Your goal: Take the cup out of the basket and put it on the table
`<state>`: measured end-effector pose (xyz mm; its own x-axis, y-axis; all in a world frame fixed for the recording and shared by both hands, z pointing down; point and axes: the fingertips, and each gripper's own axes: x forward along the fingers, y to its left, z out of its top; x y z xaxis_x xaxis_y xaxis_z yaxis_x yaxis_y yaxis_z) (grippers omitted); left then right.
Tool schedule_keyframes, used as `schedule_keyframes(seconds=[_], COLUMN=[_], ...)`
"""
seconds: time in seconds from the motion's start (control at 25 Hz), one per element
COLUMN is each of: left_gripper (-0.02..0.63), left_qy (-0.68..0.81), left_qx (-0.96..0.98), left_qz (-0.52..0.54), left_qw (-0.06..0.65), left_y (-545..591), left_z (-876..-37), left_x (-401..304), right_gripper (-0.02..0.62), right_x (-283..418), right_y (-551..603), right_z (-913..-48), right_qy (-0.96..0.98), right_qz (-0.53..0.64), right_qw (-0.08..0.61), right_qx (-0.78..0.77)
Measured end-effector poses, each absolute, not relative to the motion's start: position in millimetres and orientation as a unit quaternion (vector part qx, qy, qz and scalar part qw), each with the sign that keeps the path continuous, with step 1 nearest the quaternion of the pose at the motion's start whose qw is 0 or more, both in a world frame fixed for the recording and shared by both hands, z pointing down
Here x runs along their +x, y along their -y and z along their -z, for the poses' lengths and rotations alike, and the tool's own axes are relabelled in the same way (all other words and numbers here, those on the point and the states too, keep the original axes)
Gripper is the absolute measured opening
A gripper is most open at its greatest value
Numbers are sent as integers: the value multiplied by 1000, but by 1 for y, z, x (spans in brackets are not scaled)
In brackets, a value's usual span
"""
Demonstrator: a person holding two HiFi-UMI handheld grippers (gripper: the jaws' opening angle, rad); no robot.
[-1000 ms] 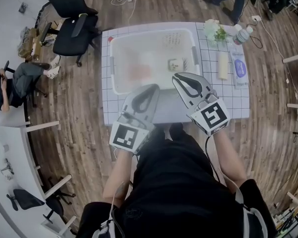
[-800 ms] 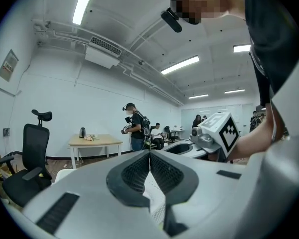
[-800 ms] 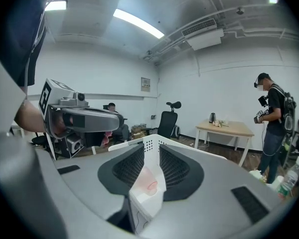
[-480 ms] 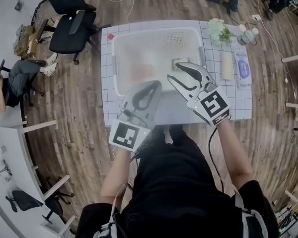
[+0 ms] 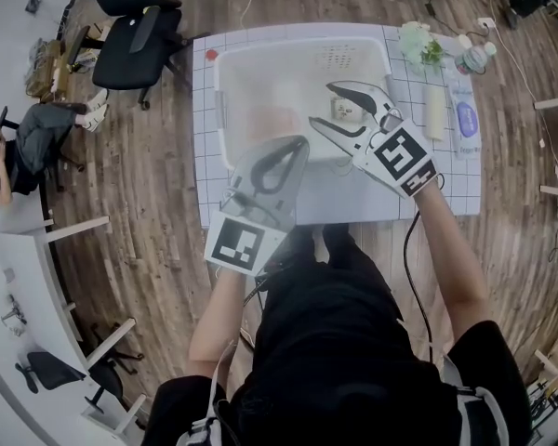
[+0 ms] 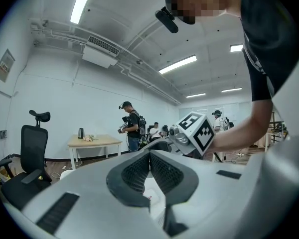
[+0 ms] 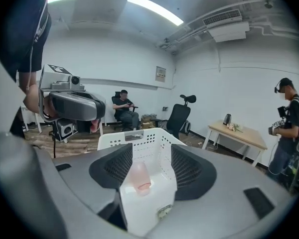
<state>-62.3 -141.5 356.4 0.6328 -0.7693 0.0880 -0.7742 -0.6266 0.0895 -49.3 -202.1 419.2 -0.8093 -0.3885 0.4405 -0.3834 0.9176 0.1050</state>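
Observation:
A pale pink cup [image 5: 263, 124] lies on its side inside the white plastic basket [image 5: 225, 110] on the gridded table [image 5: 205, 170]. My right gripper [image 5: 322, 106] reaches over the basket's right half, angled down. Its jaws have just been opening and stand open with nothing gripped. In the right gripper view the cup [image 7: 139, 177] shows beyond the gap of the right gripper [image 7: 152, 167], down on the basket [image 7: 154, 138] floor. My left gripper [image 5: 300, 146] hovers at the basket's near rim, shut and empty. In the left gripper view the left gripper [image 6: 150, 157] shows pads pressed together.
A small white labelled item [image 5: 347, 110] also lies in the basket near the right jaws. Flowers [image 5: 420, 46], a bottle [image 5: 474, 59] and a pale roll [image 5: 434, 110] sit along the table's right side. An office chair [image 5: 139, 31] stands to the left, on the floor.
My right gripper has moved forward and down over the basket, and its jaws went from shut to open. The left gripper has barely shifted.

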Motion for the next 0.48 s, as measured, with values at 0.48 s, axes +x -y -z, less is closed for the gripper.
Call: schedule_keyframes(seconds=[0.48], left_gripper=[11], left_qy=[429], left_qx=[901], left_qz=[-17], left_qw=[65], left_y=[148], left_z=[-367], left_x=[-71], right_gripper=[273], right_x=[-94], right_y=[226], right_z=[-473], right_qy=[943], right_qz=[32], right_qw=[314], right_qx=[103])
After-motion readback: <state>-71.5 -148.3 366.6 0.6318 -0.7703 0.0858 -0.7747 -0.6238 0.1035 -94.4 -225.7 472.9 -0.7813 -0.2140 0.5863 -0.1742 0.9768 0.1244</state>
